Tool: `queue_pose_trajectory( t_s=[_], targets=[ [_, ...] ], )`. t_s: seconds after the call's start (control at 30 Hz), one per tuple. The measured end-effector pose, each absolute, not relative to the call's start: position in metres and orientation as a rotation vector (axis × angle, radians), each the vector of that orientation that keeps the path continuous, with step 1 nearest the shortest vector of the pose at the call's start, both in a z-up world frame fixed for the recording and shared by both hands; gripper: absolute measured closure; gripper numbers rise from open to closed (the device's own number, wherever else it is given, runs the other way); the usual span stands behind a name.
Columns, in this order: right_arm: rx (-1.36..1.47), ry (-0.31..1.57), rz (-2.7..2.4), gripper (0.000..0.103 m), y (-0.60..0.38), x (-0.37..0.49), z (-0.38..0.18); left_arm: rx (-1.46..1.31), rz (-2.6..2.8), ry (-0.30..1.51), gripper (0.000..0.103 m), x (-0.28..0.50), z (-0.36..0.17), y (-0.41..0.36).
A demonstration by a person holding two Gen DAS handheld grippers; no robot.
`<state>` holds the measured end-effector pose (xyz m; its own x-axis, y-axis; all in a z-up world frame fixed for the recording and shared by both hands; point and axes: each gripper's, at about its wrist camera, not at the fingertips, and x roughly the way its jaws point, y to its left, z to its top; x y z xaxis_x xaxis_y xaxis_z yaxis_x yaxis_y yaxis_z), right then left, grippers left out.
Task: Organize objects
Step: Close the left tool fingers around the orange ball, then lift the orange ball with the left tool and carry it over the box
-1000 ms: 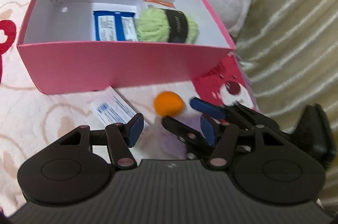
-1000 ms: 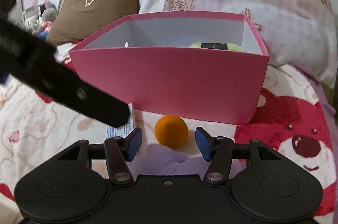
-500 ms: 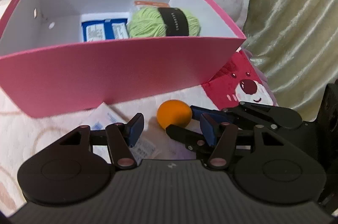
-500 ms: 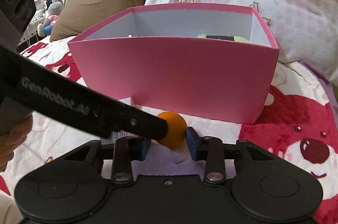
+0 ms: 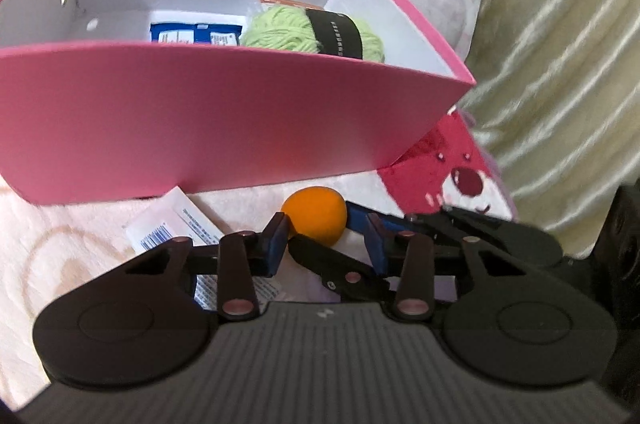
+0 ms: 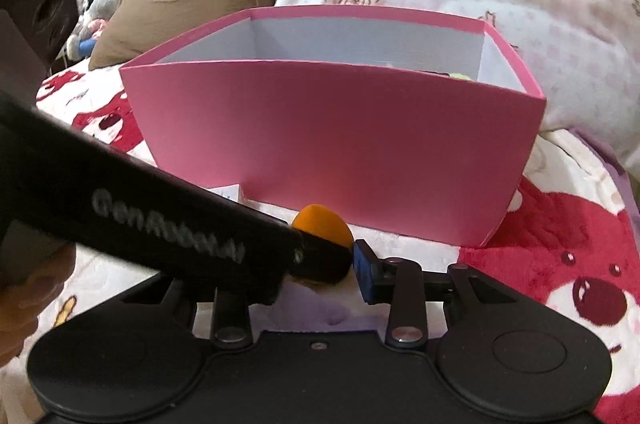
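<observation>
Right tongs (image 6: 320,264) have now clamped the orange ball (image 6: 322,224) on the bed beside the pink box (image 6: 340,143); left tongs (image 5: 326,244) hover apart, so boxing's next.

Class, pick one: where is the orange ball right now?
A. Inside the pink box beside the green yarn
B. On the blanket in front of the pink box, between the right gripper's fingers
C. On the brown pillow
B: the orange ball sits on the blanket in front of the pink box, between the right gripper fingers.
</observation>
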<state>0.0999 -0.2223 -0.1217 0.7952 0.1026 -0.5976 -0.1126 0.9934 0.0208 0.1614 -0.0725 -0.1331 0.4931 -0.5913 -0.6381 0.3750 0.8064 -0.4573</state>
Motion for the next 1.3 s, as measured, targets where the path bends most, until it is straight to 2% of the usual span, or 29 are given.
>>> queue_pose_trajectory(
  t_s=[0.27, 0.7, 1.3],
  targets=[
    [-0.086, 0.669, 0.045, 0.065, -0.205, 0.103, -0.121, -0.244, -0.595, 0.868, 0.073, 0.164, -0.136, -0.07],
    [-0.25, 0.657, -0.058, 0.067, -0.166, 0.076, -0.092, -0.231, -0.708, 0.819, 0.074, 0.142, -0.109, -0.049],
    [-0.119, 0.636, -0.096, 0.067, -0.142, 0.071, -0.034, -0.161, -0.753, 0.793, 0.074, 0.123, -0.044, -0.021]
  ],
)
